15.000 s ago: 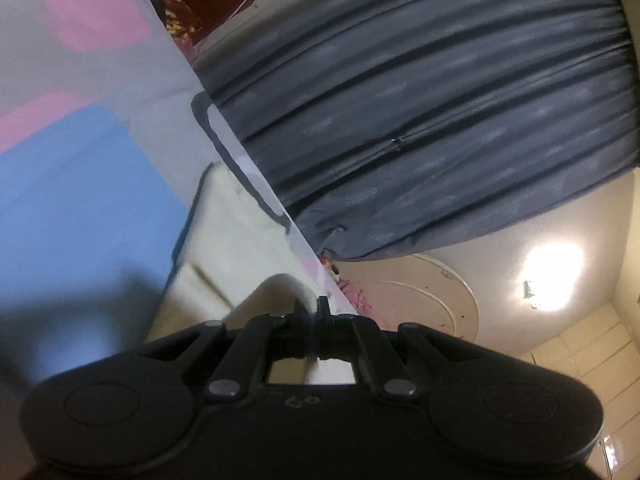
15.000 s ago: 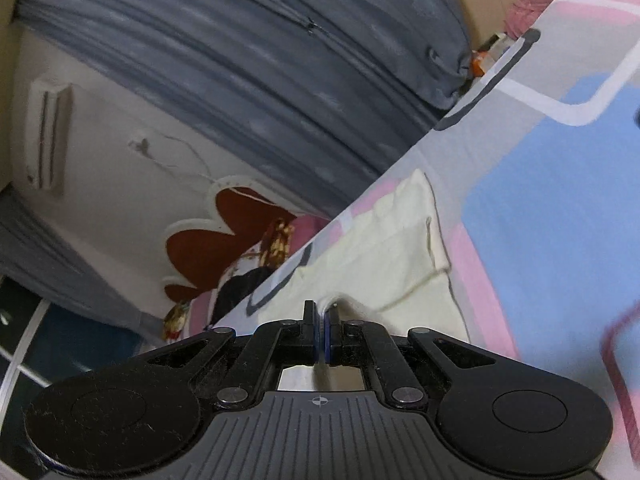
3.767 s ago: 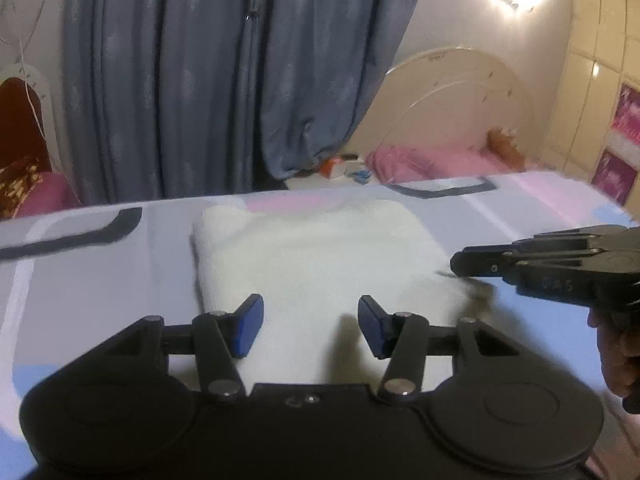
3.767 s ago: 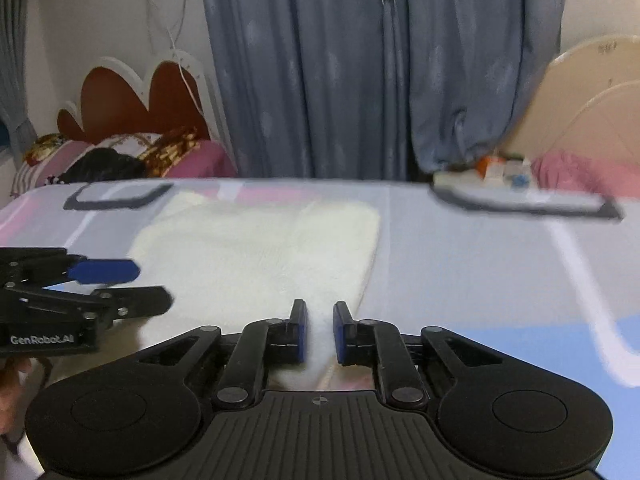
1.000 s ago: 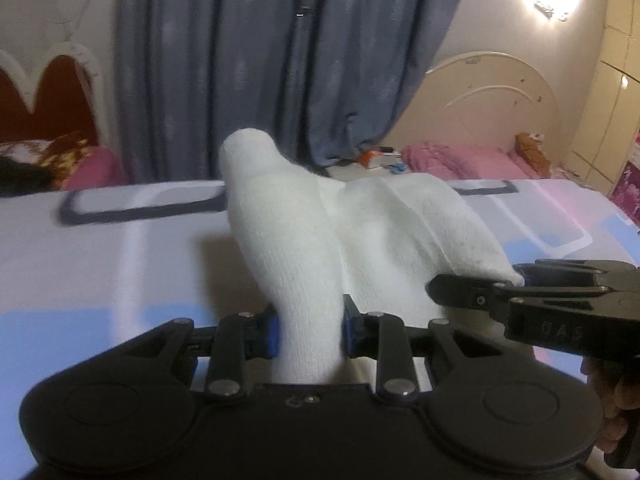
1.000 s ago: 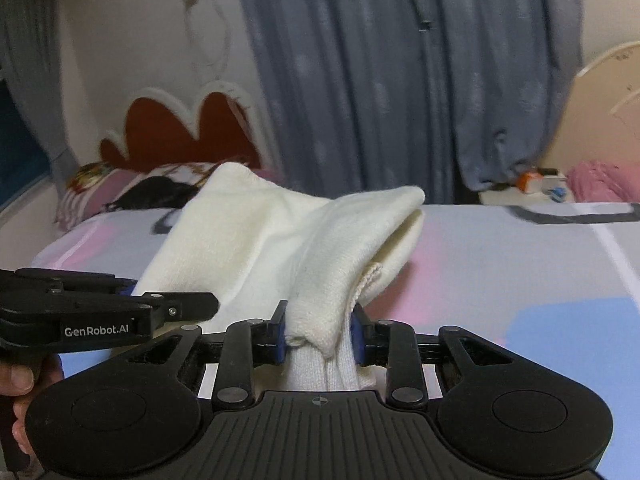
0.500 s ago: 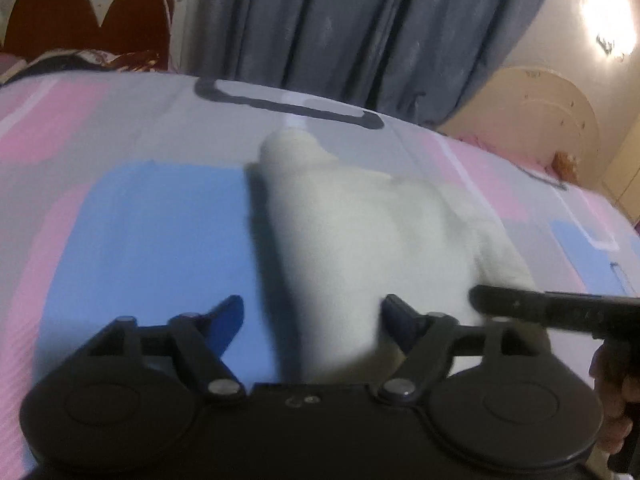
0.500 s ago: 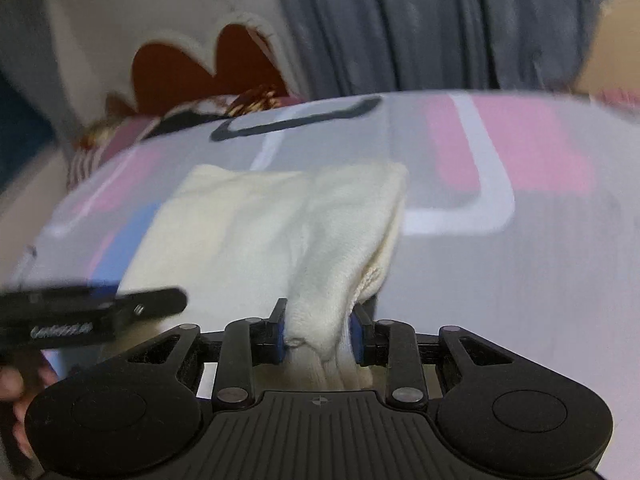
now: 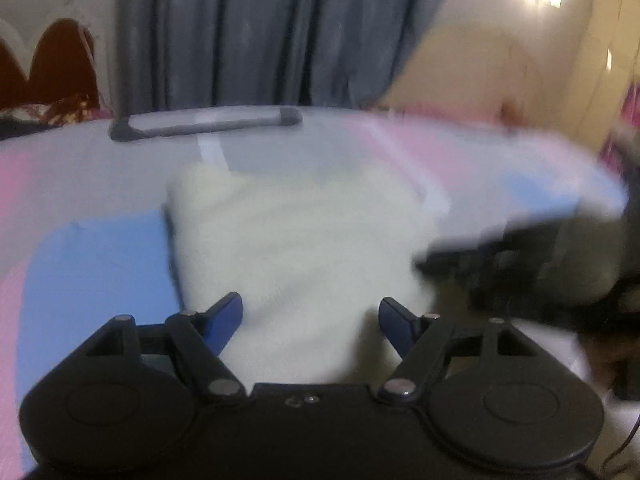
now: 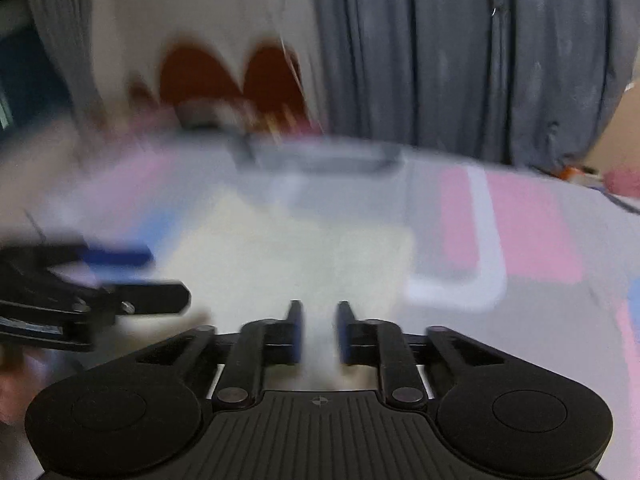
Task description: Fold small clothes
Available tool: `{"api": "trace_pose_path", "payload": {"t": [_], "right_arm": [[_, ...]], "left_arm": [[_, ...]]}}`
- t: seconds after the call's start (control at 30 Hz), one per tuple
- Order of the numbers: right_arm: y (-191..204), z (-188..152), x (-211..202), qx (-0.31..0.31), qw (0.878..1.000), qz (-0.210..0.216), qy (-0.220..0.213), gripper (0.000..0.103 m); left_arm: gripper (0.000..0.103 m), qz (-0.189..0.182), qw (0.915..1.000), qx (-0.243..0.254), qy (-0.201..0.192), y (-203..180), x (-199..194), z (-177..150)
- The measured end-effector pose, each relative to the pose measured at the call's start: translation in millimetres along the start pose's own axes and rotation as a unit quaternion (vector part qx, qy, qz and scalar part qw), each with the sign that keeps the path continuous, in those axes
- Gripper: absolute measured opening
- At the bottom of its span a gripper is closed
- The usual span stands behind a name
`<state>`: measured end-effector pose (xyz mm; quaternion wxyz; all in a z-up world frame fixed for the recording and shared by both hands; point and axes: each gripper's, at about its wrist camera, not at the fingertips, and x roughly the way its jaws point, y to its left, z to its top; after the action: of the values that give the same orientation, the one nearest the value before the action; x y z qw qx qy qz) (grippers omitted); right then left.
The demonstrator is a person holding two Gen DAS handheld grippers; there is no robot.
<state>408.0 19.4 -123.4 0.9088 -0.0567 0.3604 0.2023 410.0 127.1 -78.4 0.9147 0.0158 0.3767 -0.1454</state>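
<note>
I hold my left gripper [image 9: 310,316] spread wide and my right gripper [image 10: 318,330] parted, neither gripping anything, because the folded white cloth [image 9: 296,240] lies flat on the bedsheet [image 9: 88,248] just ahead of both, seemingly finished.

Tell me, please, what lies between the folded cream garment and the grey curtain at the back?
In the left wrist view, only the patterned bedsheet lies between the cream garment and the curtain, with its dark grey outlined rectangle printed there.

Right tongs [image 10: 318,330] released cloth [image 9: 296,248]; cloth now apparently flat.
</note>
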Motion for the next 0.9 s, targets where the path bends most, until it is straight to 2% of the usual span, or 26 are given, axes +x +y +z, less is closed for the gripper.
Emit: {"api": "trace_pose_path", "payload": {"t": [0.07,0.17,0.23,0.3,0.43,0.67,0.8,0.9], "right_arm": [[2.9,3.4,1.5,-0.013,1.0,-0.011,0.008,0.014],[13.0,8.1,-10.3,-0.039,0.999,-0.033,0.01,0.014],[17.6,0.3,-32.2,-0.042,0.999,-0.028,-0.005,0.014],[23.2,-12.3,-52.5,-0.038,0.999,-0.014,-0.016,0.014],[44.1,-35.1,-68.4,-0.04,0.999,0.001,-0.003,0.014],[48.8,-59.0,-54.9,-0.023,0.999,-0.01,0.04,0.014],[37.1,-66.2,-53.3,-0.006,0.999,-0.028,0.041,0.014],[28.7,-70.6,-56.3,0.012,0.999,-0.023,0.043,0.014]], "left_arm": [[0.073,0.019,0.9996,0.02,0.004,-10.1,-1.7,1.8],[0.072,0.022,0.9997,0.006,-0.004,-14.9,-19.2,2.7],[0.072,0.019,0.9997,0.0,-0.016,-16.7,-35.9,-6.1],[0.072,0.017,0.9998,-0.001,-0.011,-21.4,-44.1,-16.3],[0.071,0.018,0.9998,0.002,0.005,-35.7,-47.5,-33.6],[0.069,0.018,0.9997,-0.006,0.013,-48.3,-56.4,-57.6],[0.069,0.021,0.9996,-0.008,0.017,-50.3,-58.0,-66.5],[0.069,0.024,0.9995,-0.005,0.019,-52.1,-59.0,-70.0]]}}
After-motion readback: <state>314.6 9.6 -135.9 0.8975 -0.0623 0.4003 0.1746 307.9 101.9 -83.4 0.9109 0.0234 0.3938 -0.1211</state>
